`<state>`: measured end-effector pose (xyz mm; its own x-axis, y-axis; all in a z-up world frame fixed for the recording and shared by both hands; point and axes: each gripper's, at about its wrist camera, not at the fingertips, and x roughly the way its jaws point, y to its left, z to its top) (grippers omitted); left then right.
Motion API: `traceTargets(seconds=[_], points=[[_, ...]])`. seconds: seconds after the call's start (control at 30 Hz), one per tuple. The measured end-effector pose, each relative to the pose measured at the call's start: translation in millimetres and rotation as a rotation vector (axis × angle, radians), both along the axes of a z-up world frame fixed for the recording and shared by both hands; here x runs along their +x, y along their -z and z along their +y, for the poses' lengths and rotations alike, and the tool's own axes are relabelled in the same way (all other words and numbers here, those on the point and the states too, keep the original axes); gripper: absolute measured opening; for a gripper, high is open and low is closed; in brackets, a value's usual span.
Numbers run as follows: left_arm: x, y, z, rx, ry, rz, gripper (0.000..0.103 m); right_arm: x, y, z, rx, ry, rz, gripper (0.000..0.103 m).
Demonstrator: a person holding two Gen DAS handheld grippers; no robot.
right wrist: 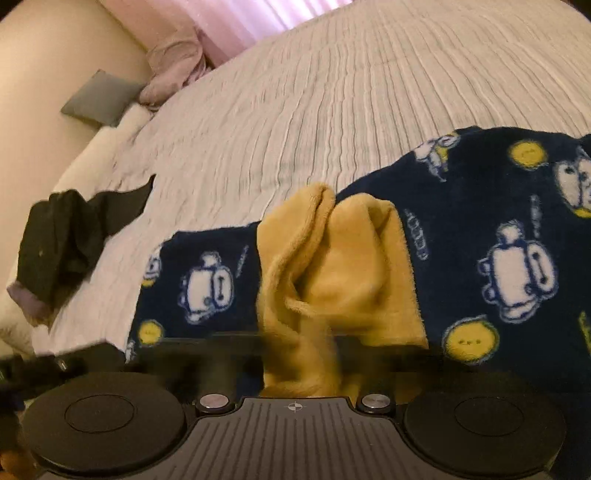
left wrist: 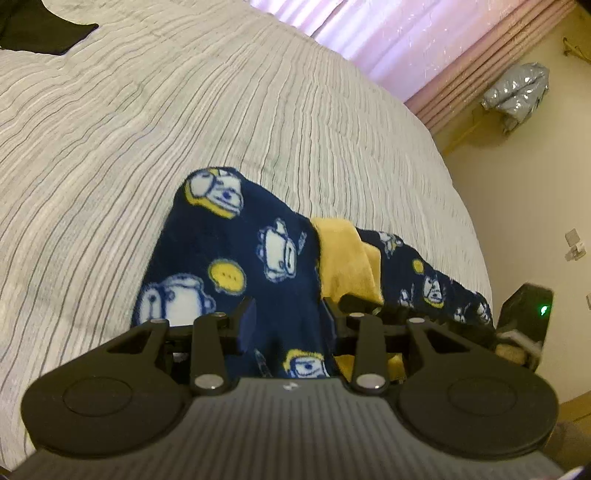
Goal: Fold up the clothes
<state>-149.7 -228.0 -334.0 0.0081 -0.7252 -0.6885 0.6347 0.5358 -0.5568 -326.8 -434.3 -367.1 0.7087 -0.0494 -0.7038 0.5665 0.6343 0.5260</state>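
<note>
A navy fleece garment (left wrist: 280, 258) with white cartoon figures, yellow speech bubbles and a yellow lining (left wrist: 343, 254) lies bunched on the striped white bedspread (left wrist: 184, 110). In the left wrist view my left gripper (left wrist: 287, 319) is shut on a fold of the navy fabric, which fills the gap between its fingers. In the right wrist view the same garment (right wrist: 480, 229) spreads to the right. Its yellow lining (right wrist: 332, 258) runs down into my right gripper (right wrist: 301, 363), which is shut on it. The fingers there are blurred.
A black garment (right wrist: 74, 236) lies crumpled near the bed's left edge, also seen as a black garment (left wrist: 40, 33) at the far corner. Pink curtains (left wrist: 388, 33) hang behind the bed. A grey cushion (right wrist: 99, 98) and a silver bag (left wrist: 517, 96) lie beyond the bed.
</note>
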Motion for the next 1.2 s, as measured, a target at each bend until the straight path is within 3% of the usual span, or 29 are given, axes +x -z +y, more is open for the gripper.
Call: traceTargets(seconds=[0.07,0.17,0.23,0.3,0.4,0.5,0.53,0.6,0.63,0.73,0.9,0.93,0.97,1.0,1.03,1.1,1.2], points=[[8,-6,3,-0.020,-0.013,0.002,0.031,-6,-11,-1,0.008,0.027,-0.044,0.006],[20,-14,4,-0.050,-0.032,0.003,0.031,-24,-56,4,-0.046,0.070,-0.121,0.006],[25,-16,3,-0.064,-0.031,0.007,0.031,-33,-77,8,-0.088,0.100,-0.115,0.006],[28,-14,0,-0.063,-0.024,0.006,0.031,-37,-66,6,-0.097,0.133,0.004,0.006],[27,-3,-8,-0.032,-0.005,0.010,0.031,-41,-7,-6,0.030,0.154,0.165,0.007],[25,6,-13,-0.004,0.005,0.023,0.031,-39,2,-7,0.023,0.129,0.128,0.010],[25,6,-12,-0.001,0.007,0.016,0.031,-37,-3,-6,-0.001,0.111,0.119,0.020],[26,4,-11,0.010,0.005,0.008,0.031,-35,-15,-3,-0.063,0.111,0.099,0.069],[27,4,-10,0.012,0.002,0.007,0.031,-34,-19,-2,-0.089,0.118,0.085,0.072],[30,3,-3,0.016,-0.006,0.004,0.031,-38,-15,-8,-0.064,0.117,0.063,0.072],[30,4,2,0.034,-0.012,0.007,0.031,-40,20,-31,0.125,0.120,-0.004,0.071],[30,5,2,0.037,-0.015,0.012,0.031,-39,27,-34,0.155,0.124,-0.012,0.065],[29,6,3,0.039,-0.018,0.017,0.031,-37,33,-36,0.190,0.126,-0.022,0.025],[28,6,2,0.044,-0.021,0.021,0.031,-35,36,-38,0.244,0.124,-0.040,0.016],[27,6,3,0.043,-0.023,0.022,0.031,-35,30,-36,0.250,0.118,-0.065,0.015],[27,4,4,0.035,-0.025,0.019,0.031,-32,2,-24,0.132,0.063,-0.092,0.013],[28,1,2,0.022,-0.025,0.017,0.031,-39,-37,-13,-0.016,0.100,-0.089,0.012]])
